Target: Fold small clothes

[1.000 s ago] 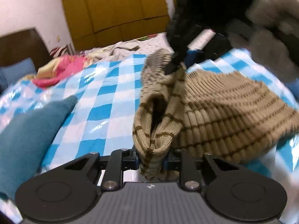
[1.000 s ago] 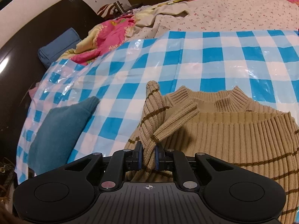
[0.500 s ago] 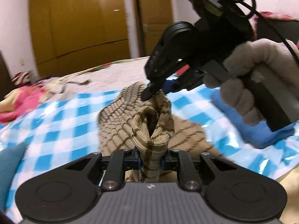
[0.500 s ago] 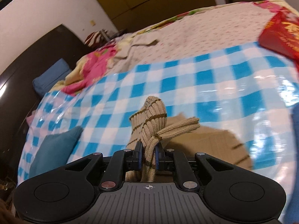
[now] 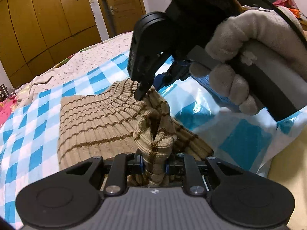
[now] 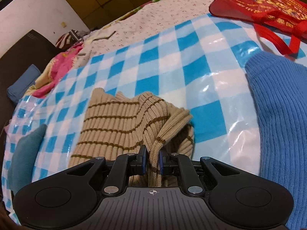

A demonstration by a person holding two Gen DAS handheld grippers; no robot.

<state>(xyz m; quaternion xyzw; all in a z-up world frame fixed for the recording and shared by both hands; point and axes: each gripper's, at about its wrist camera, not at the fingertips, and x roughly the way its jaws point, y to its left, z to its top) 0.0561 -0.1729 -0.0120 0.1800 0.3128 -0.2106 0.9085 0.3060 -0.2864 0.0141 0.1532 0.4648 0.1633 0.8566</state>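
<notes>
The bed (image 6: 201, 44), under its blue checked sheet (image 6: 172, 61), carries the tan striped sweater (image 5: 96, 122), half doubled over. Both tools grip bunched knit: left tool (image 5: 153, 164) clenched on one fold, right tool (image 6: 152, 159) on another. Best lowered level, edges matched. The sweater's long axis seemingly runs away from the cameras.

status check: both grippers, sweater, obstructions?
Left gripper shut on tan striped sweater. Right gripper shut on its folded edge. Blue knit garment close by on the right.
</notes>
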